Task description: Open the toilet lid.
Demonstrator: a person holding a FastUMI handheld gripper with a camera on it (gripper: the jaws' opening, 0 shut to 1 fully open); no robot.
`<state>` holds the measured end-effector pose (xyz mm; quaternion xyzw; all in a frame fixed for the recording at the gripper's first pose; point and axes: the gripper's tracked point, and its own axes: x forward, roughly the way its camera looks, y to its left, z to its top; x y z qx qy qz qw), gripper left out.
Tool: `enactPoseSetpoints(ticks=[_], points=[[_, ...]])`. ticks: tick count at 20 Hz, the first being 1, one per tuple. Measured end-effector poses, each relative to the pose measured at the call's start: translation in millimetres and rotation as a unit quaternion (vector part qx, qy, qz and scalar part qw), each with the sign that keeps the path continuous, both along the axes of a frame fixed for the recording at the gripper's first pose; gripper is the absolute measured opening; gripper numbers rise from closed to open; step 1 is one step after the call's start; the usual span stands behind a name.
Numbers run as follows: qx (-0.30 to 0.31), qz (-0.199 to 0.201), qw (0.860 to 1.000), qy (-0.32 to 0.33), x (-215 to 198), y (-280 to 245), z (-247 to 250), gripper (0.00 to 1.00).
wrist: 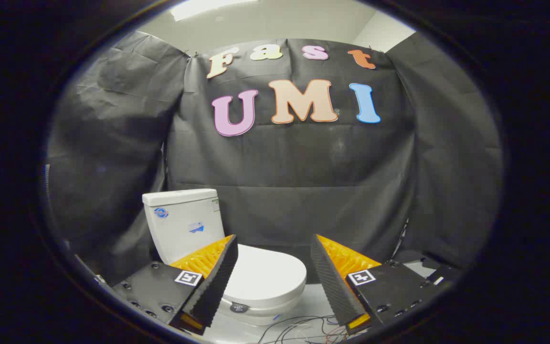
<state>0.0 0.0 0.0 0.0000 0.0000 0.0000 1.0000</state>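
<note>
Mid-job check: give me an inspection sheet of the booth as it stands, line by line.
Surface: pale floor under and beside the toilet.
Job's things: white toilet with its tank at the back; toilet lid down and shut, lying ahead of and partly between the fingers.
Clutter: nothing seen.
Grippers: gripper open, fingers spread wide, not touching the lid.
Cables: thin loose wires on the floor in front of the bowl.
Surroundings: black cloth wall behind and on both sides; pale ceiling with a light above.
</note>
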Motion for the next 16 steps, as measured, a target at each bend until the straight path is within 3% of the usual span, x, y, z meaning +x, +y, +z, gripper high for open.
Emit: enactPoseSetpoints(ticks=[5,11,16], points=[[0.032,0.043,0.997,-0.053,40.0,35.1,22.6,0.92],[0.110,-0.007,0.991,-0.076,59.8,65.5,14.3,0.92],[0.211,-0.090,0.970,-0.075,59.6,72.4,-23.6,0.89]])
